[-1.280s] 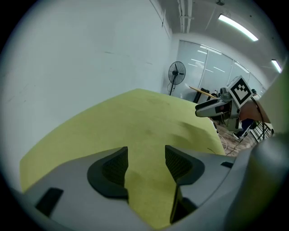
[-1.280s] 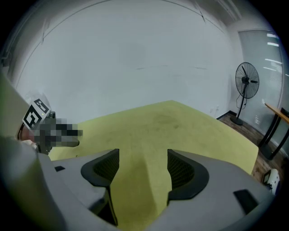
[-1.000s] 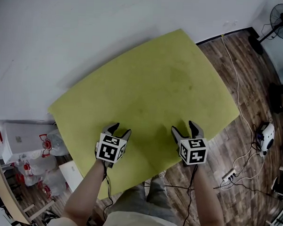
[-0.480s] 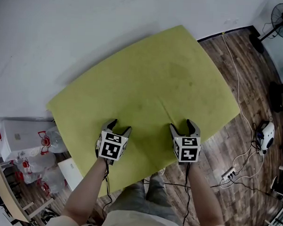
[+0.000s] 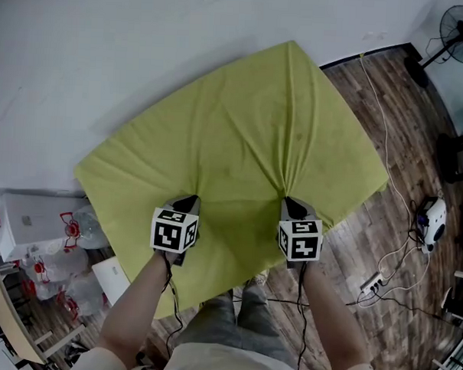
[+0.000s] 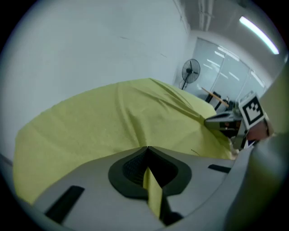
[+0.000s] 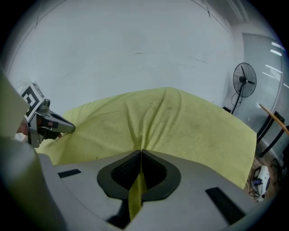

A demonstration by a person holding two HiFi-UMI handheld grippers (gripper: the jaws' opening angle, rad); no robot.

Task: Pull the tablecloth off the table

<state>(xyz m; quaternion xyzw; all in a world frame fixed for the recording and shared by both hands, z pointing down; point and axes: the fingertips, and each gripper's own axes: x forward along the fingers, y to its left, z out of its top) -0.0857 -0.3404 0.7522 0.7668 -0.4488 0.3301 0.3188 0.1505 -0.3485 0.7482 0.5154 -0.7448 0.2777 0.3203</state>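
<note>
Tablecloth is a yellow-green sheet spread over the whole tabletop, which it hides completely. Its near edge hangs down toward the person's legs and its far corner lies close to the white wall. It looks thin, soft and light: where it is pinched it has gathered into narrow folds that fan away across the sheet, and it drapes limply over the edges. I judge it will slide rather than lift, follow a pull with no stiffness, and bunch wherever it is held (nothing stands on it to tip or drag). A hold at 2 points set apart, a little in from the near edge, suits it, since an even pull on both sides should keep it from skewing.

That is the hold now. The left claw is closed tight with a pleat of the cloth pinched between its pads, and the right claw is closed the same way on its own pleat. Each claw's own view shows a strip of yellow fabric running back through the shut jaws. The 2 claws sit side by side near the person's edge, pointing away from the body and tilted down onto the cloth. The left forearm and right forearm reach forward, roughly parallel, from close to the torso.
</note>
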